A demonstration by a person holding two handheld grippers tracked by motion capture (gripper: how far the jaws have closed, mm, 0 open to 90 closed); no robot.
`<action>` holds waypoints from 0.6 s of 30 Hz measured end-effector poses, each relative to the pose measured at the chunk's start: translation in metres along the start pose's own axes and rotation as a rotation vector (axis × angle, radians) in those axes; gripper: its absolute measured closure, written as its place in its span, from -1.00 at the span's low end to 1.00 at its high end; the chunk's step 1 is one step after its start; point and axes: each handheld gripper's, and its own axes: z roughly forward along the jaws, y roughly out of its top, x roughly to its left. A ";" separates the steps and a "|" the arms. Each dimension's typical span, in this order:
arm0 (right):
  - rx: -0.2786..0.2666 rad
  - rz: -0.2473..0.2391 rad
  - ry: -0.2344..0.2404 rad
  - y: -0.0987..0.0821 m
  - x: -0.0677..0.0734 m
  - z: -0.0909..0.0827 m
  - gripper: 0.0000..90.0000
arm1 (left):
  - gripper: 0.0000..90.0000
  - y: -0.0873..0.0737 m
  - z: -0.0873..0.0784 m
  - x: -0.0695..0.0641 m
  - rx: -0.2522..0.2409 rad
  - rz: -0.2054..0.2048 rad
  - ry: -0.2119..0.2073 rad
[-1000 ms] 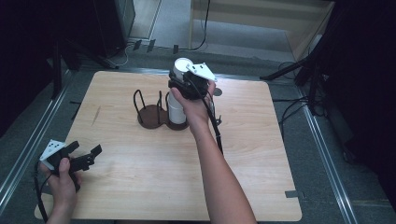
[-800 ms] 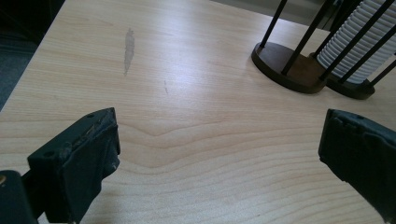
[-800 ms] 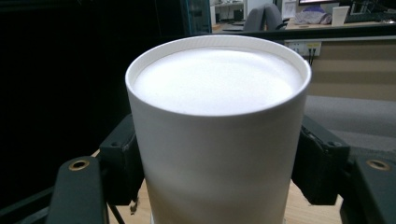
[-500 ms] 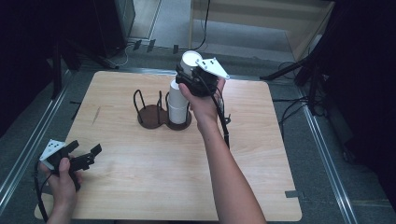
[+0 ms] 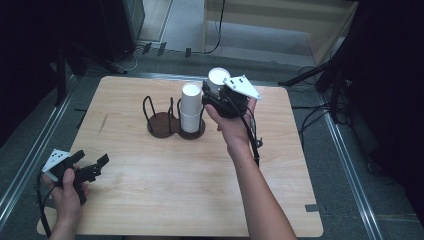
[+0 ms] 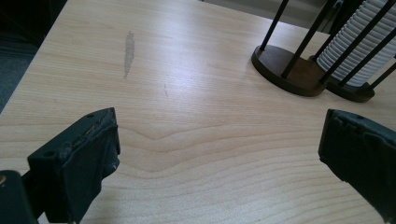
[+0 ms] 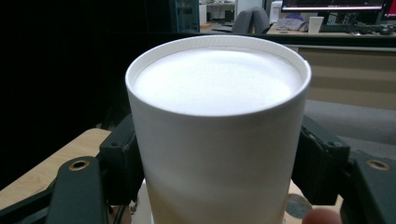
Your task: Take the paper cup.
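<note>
White foam is seen in the high view: a single cup [image 5: 218,80] is clamped in the right gripper [image 5: 216,95] and held in the air just beside the cup stack [image 5: 190,107], toward the far edge of the tabletop [image 5: 165,190]. That stack stands in the right ring of a two-ring wooden holder [image 5: 167,122]; the left ring is empty. The left gripper [image 5: 92,169] is rested near the near left corner. In the left gripper view, its jaws are spread wide with bare wood between them, the holder lying beyond. In the right gripper view, the cup fills the gap between the jaws and is pressed on both sides. One cup is judged lifted off; placing it, perhaps in the empty ring, is left.
</note>
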 end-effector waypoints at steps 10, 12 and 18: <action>0.013 -0.002 -0.058 -0.026 -0.022 -0.031 -0.36 | -1.00 0.000 0.001 -0.001 0.005 0.009 0.014; 0.032 -0.017 -0.074 -0.033 -0.027 -0.037 -0.36 | -1.00 0.001 0.002 -0.002 0.010 0.011 0.023; 0.053 0.005 -0.104 -0.058 -0.041 -0.058 -0.36 | -1.00 0.001 0.002 -0.004 0.010 0.044 0.057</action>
